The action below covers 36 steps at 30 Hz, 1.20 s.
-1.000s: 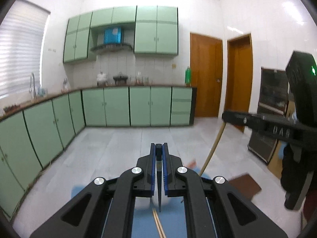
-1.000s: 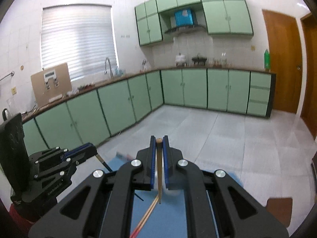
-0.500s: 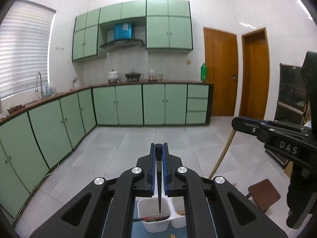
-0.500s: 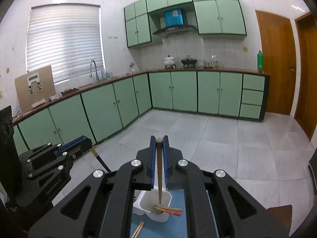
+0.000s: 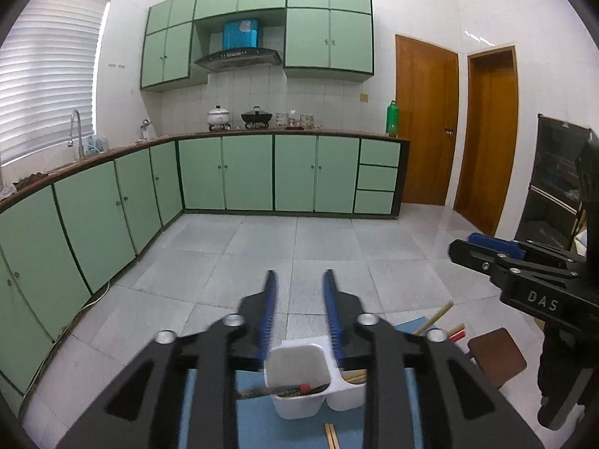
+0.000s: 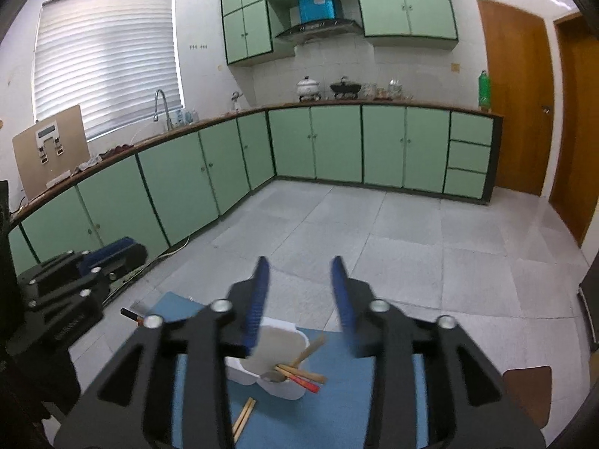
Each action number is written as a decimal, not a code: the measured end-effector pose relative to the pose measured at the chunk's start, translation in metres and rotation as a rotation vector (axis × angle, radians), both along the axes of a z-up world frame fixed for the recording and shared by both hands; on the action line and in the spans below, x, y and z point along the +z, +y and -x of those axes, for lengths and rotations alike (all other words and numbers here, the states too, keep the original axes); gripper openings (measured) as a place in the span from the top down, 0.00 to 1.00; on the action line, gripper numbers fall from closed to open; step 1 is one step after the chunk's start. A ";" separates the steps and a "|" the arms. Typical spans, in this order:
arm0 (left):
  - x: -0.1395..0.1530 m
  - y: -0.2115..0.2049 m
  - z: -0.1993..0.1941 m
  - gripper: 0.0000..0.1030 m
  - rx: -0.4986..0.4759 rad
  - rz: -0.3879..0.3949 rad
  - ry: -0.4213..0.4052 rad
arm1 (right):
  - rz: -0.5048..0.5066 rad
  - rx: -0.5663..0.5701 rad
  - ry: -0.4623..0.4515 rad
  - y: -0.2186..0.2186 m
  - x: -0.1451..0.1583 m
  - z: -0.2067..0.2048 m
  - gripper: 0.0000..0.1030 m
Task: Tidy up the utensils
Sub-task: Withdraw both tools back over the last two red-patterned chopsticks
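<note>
A white two-compartment holder (image 5: 299, 381) (image 6: 269, 348) stands on a blue mat (image 5: 254, 411). My left gripper (image 5: 299, 275) hovers just above it, its jaws opening, with nothing between the pads. One compartment holds dark utensils (image 5: 284, 391) with a red tip. My right gripper (image 6: 299, 263) is over the other compartment, its jaws also opening and empty. A blurred wooden chopstick (image 6: 310, 348) leans in that compartment on more chopsticks (image 6: 299, 372) and a spoon (image 6: 273, 376). A dark stick's end (image 6: 129, 314) pokes out to the left of the holder.
Two loose wooden chopsticks (image 6: 243, 415) (image 5: 331, 436) lie on the mat in front of the holder. A brown stool (image 5: 496, 355) (image 6: 524, 385) stands to the right of the mat. Green kitchen cabinets (image 5: 224, 176) and tiled floor lie beyond.
Both grippers came down over the holder and went from shut to open. The left let go of its dark utensil, the right of its wooden chopstick.
</note>
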<state>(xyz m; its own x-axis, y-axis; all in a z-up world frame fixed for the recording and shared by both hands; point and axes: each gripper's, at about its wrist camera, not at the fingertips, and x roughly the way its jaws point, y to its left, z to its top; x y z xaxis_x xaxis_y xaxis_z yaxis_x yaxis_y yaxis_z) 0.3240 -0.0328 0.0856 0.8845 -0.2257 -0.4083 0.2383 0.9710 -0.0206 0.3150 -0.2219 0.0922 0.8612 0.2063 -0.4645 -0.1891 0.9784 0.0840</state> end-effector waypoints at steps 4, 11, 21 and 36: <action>0.009 0.004 0.025 0.51 0.005 -0.001 -0.028 | -0.010 -0.023 -0.034 -0.011 0.008 0.030 0.38; -0.005 0.015 0.092 0.25 0.013 -0.011 -0.045 | -0.028 -0.030 -0.064 -0.027 -0.009 0.101 0.11; -0.082 0.031 0.154 0.19 0.056 -0.034 0.097 | -0.033 -0.013 0.052 -0.003 -0.087 0.177 0.05; -0.202 0.056 0.180 0.19 0.125 -0.110 0.358 | -0.019 -0.014 0.331 0.054 -0.210 0.200 0.05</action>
